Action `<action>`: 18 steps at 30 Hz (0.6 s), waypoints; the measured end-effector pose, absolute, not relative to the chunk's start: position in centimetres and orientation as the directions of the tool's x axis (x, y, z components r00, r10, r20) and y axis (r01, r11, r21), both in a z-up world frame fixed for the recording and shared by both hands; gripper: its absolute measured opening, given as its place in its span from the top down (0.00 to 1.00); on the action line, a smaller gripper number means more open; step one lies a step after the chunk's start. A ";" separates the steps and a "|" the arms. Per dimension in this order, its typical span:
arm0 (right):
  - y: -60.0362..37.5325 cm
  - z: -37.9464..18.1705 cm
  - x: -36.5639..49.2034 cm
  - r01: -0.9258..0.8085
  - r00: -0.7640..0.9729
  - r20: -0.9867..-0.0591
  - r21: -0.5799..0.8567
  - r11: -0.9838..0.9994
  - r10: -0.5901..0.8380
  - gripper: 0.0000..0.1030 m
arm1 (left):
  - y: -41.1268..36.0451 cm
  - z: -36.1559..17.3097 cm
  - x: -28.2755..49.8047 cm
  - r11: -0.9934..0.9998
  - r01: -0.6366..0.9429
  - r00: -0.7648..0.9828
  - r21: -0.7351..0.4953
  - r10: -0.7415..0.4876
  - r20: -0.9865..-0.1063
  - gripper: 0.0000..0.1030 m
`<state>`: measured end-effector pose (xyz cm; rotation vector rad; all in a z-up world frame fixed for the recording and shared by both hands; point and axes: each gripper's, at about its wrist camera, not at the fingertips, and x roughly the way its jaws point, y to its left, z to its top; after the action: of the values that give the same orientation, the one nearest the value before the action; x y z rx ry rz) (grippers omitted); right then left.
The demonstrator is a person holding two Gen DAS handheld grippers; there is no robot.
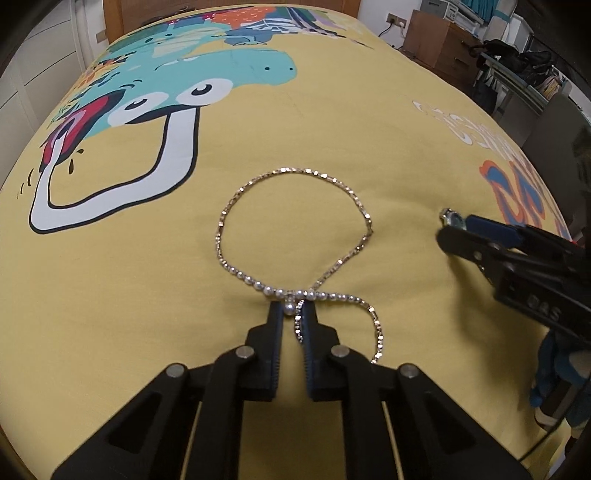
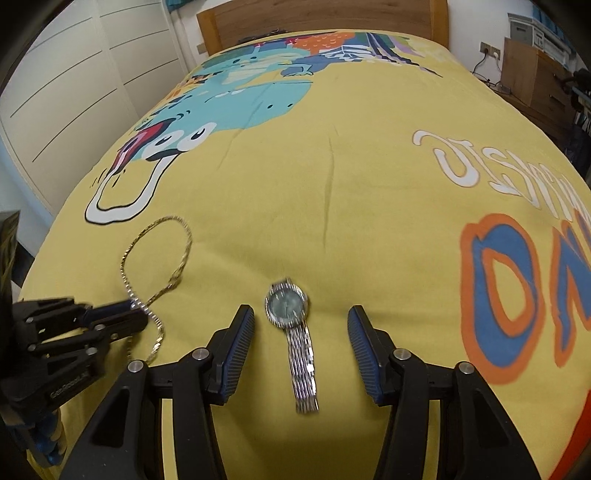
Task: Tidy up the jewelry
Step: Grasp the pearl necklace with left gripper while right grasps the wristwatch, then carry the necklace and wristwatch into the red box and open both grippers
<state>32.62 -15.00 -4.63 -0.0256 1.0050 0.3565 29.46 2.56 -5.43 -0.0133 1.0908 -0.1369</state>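
Note:
A silver necklace [image 1: 295,221] with a pearl section lies in a loop on the yellow printed bedspread [image 1: 332,129]. My left gripper [image 1: 291,308] is shut on its pearl pendant at the near end of the loop, and the loose chain end trails to the right. In the right wrist view a silver watch [image 2: 288,306] with a dark dial lies flat, its metal band running toward the camera. My right gripper [image 2: 301,312] stands open astride the watch, with both pads clear of it. The left gripper [image 2: 125,312] and the necklace [image 2: 159,254] show at the left there.
A wooden headboard [image 2: 317,18] closes the far end of the bed. White wardrobe doors [image 2: 74,92] run along the left side. A wooden drawer unit [image 1: 439,40] and a cluttered desk stand off the bed's far right. The cover carries large printed letters [image 2: 517,288] on the right.

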 end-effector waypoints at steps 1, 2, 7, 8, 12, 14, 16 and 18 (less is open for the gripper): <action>-14.8 -4.8 32.8 -0.308 0.481 -0.829 0.145 0.940 0.285 0.64 | 2.6 -5.4 29.5 0.991 0.108 0.458 -0.074 -0.116 -0.881 0.91; -14.7 -4.8 32.7 -0.311 0.480 -0.829 0.145 0.939 0.287 0.69 | 2.6 -5.3 29.3 0.991 0.110 0.462 -0.073 -0.115 -0.880 0.91; -14.8 -4.6 31.6 -0.308 0.486 -0.822 0.156 0.938 0.297 0.76 | 3.1 -4.7 28.3 0.990 0.101 0.479 -0.096 -0.133 -0.868 0.92; -15.0 -4.4 31.1 -0.305 0.489 -0.820 0.161 0.939 0.299 0.76 | 3.2 -4.5 28.0 0.990 0.099 0.482 -0.096 -0.132 -0.866 0.92; -15.6 -3.7 29.4 -0.296 0.499 -0.807 0.185 0.937 0.317 0.76 | 3.5 -3.0 26.6 0.991 0.096 0.504 -0.095 -0.131 -0.854 0.94; -15.8 -3.1 28.3 -0.293 0.507 -0.798 0.196 0.936 0.326 0.76 | 3.5 -1.9 25.8 0.991 0.099 0.520 -0.088 -0.127 -0.845 0.94; -16.3 -2.2 26.9 -0.290 0.516 -0.787 0.211 0.933 0.338 0.76 | 3.4 -0.7 24.7 0.991 0.105 0.534 -0.078 -0.122 -0.836 0.94; -16.6 -1.3 25.3 -0.289 0.523 -0.778 0.222 0.931 0.348 0.76 | 3.1 0.6 23.5 0.991 0.116 0.549 -0.061 -0.115 -0.828 0.94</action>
<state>25.26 -16.62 -1.26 0.0674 0.9463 0.3815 23.52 3.12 0.58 0.0011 0.9807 -0.1365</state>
